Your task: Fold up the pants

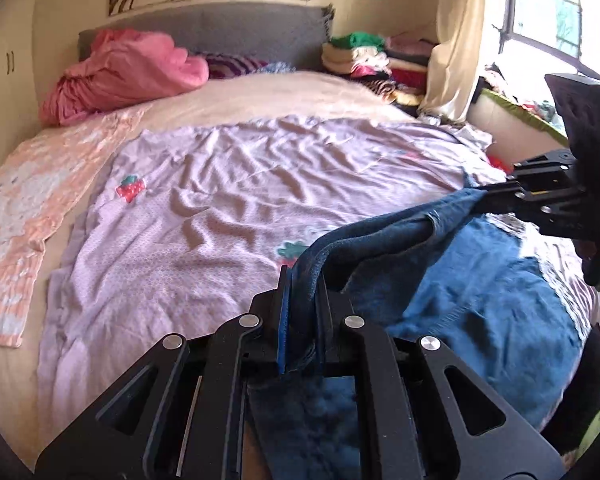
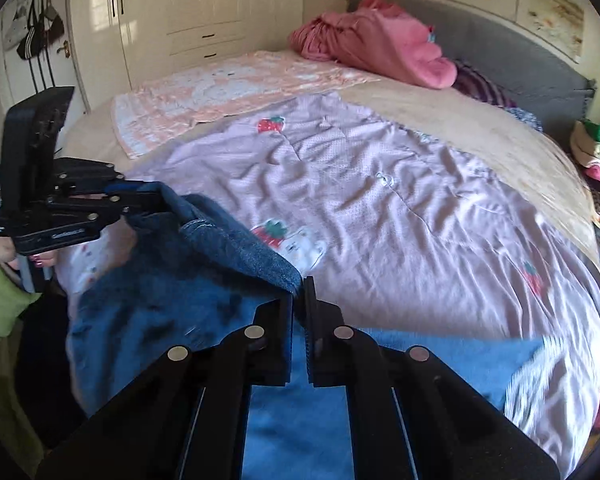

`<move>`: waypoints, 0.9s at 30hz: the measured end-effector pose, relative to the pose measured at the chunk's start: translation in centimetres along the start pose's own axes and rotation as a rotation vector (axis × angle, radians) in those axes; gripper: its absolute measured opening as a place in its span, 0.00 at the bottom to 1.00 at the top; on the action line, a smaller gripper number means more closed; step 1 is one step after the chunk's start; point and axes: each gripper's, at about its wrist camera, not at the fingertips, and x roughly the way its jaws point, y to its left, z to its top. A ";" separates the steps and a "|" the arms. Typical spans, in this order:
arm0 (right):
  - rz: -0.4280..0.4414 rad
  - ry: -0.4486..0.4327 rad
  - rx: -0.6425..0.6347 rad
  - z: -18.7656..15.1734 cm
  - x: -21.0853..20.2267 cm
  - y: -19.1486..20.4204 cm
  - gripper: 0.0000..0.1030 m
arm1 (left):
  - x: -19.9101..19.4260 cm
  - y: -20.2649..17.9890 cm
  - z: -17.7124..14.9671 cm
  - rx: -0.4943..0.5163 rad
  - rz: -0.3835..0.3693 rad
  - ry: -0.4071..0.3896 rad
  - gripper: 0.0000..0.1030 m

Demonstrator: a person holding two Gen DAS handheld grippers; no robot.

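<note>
While the pants (image 1: 480, 300) are spread over the lower right of the left wrist view, their upper edge is lifted off the bed (image 1: 260, 92) and stretched between both tools. That edge is clamped at one end by the jaws of the left gripper (image 1: 300, 300), at bottom centre of this view. Its other end is pinched by the closed jaws of the right gripper (image 1: 496, 196), seen at the right edge. In the right wrist view, the denim edge runs from the left gripper (image 2: 156, 200) at centre left to the right gripper (image 2: 299, 300) at bottom centre. A lilac quilt (image 1: 220, 208) lies beneath, with a pink bundle (image 1: 124, 72) at upper left.
</note>
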 end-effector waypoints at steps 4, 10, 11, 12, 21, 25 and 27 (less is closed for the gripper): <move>0.014 -0.005 -0.036 -3.0 -2.9 3.5 0.04 | -2.8 -1.9 -2.5 0.061 0.027 -0.021 0.06; 0.083 0.051 -0.009 -8.6 -4.0 8.6 0.04 | -6.0 -4.0 -7.5 0.124 0.062 -0.013 0.06; 0.093 0.055 0.003 -9.4 -4.0 9.2 0.04 | -6.4 -4.1 -8.1 0.116 0.062 -0.011 0.06; 0.107 0.053 0.015 -10.0 -4.0 9.8 0.04 | -6.9 -4.1 -8.7 0.101 0.059 -0.009 0.06; 0.188 0.116 0.123 -14.9 -1.3 13.3 0.04 | -8.1 -3.7 -13.8 -0.025 0.048 0.089 0.07; 0.167 0.167 0.122 -16.3 0.7 14.5 0.08 | -7.9 -3.7 -14.5 -0.056 0.032 0.114 0.08; 0.162 0.164 0.118 -16.3 0.5 14.9 0.08 | -9.4 -3.4 -14.4 -0.087 -0.017 0.099 0.16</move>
